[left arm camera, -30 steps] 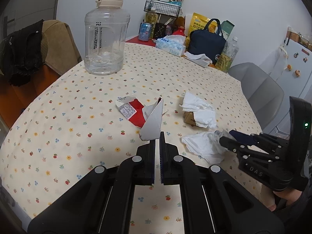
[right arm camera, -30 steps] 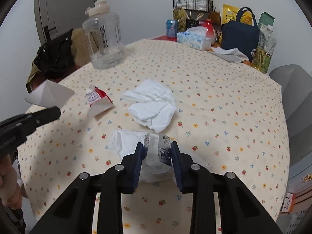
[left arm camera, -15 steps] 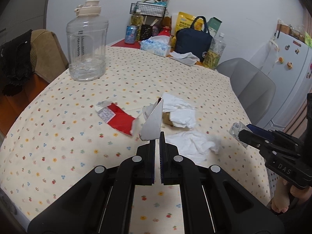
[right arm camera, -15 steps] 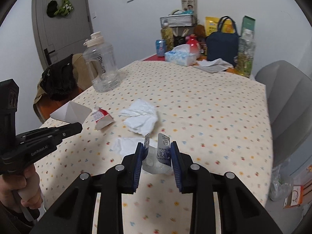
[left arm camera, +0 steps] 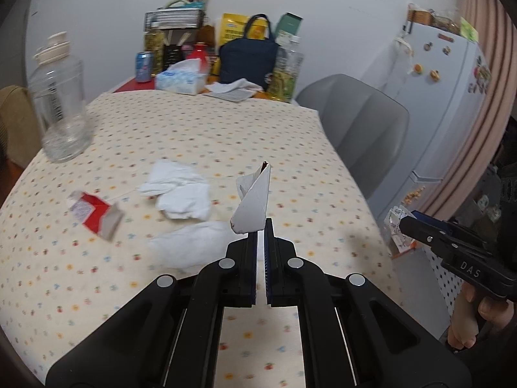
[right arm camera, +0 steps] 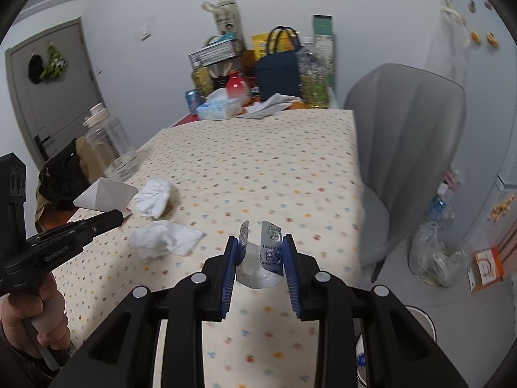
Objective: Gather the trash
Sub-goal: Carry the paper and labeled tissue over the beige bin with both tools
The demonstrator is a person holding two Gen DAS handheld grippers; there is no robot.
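Note:
My left gripper [left arm camera: 261, 226] is shut on a torn white card scrap [left arm camera: 252, 205] that stands up from its tips; the same scrap [right arm camera: 105, 198] shows in the right wrist view. My right gripper [right arm camera: 260, 248] is shut on a bent silver pill blister pack [right arm camera: 266, 258] with blue print, held above the table's near right corner. On the dotted tablecloth [left arm camera: 200, 135] lie two crumpled white tissues [left arm camera: 179, 192] [left arm camera: 194, 245] and a red and white torn packet [left arm camera: 93, 215]. The right gripper [left arm camera: 407, 223] appears off the table's right edge in the left wrist view.
A large clear water jug [left arm camera: 61, 110] stands at the table's left. Tissue box [left arm camera: 181, 79], navy bag [left arm camera: 248, 61], cans and bottles crowd the far end. A grey chair [right arm camera: 410, 148] is on the right, with a clear plastic bag [right arm camera: 436, 255] on the floor and a bin rim [right arm camera: 420, 320] below.
Both grippers have swung to the right and risen a little, carrying the card scrap and the blister pack. The right gripper now hangs by the table's right edge, with chair and floor in sight.

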